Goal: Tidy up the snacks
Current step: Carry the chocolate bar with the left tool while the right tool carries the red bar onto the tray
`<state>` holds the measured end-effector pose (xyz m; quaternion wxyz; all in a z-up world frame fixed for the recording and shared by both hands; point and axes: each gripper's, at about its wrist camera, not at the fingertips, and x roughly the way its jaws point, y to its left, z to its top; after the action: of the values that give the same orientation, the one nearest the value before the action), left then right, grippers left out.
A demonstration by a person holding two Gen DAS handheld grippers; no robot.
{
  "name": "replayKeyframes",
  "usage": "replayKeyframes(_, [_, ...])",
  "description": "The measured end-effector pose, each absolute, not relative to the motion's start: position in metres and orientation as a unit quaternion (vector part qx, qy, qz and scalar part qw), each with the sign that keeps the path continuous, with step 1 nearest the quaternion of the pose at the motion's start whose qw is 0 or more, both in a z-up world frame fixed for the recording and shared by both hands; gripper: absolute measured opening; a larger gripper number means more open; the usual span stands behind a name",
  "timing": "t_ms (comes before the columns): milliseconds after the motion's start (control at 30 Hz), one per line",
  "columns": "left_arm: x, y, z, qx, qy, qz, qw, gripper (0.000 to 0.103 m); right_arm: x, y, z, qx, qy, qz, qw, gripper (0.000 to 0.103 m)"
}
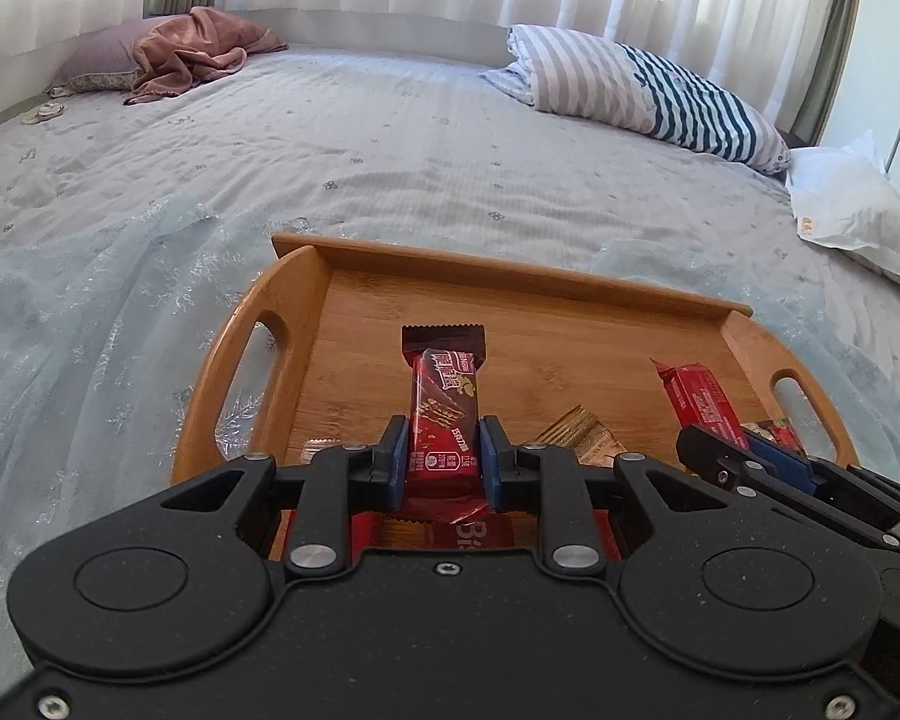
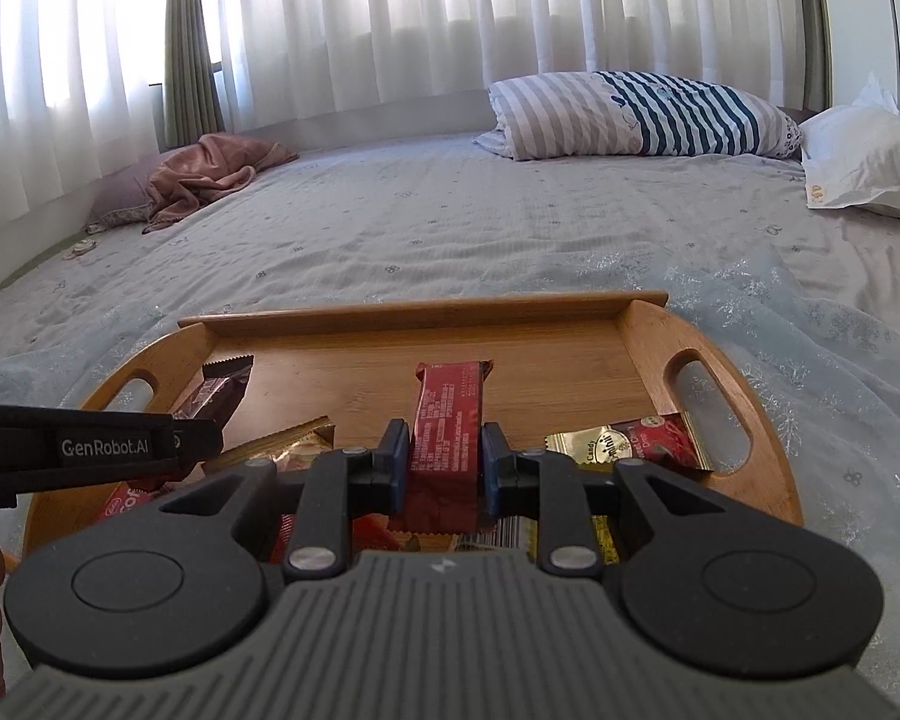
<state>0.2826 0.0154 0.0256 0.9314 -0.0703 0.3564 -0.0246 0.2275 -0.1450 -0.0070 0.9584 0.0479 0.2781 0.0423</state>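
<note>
My left gripper [image 1: 444,453] clamped a red wafer bar [image 1: 444,414] and my right gripper [image 2: 441,456] another red bar [image 2: 447,420], both over the wooden tray [image 2: 402,312] (presumably to lay them neatly).

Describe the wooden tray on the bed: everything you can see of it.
The wooden tray looks like light brown bamboo, with a flat rectangular floor, a low straight rail along the far side and rounded ends, each cut with an oval handle hole. It lies flat on a pale sheer cloth spread over the bed. Several snack packets lie loose on its near part; its far part is bare. Both grippers hold red bars above it.
</note>
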Motion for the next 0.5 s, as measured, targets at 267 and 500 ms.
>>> replayKeyframes(267, [0.29, 0.014, 0.017, -0.07, 0.366, -0.024, 0.928, 0.023, 0.232, -0.141, -0.01, 0.052, 0.283, 0.053, 0.956, 0.029])
replayKeyframes(500, [0.292, 0.012, 0.013, -0.061, 0.367, -0.022, 0.928, 0.023, 0.235, -0.138, -0.014, 0.054, 0.286, 0.053, 0.955, 0.029])
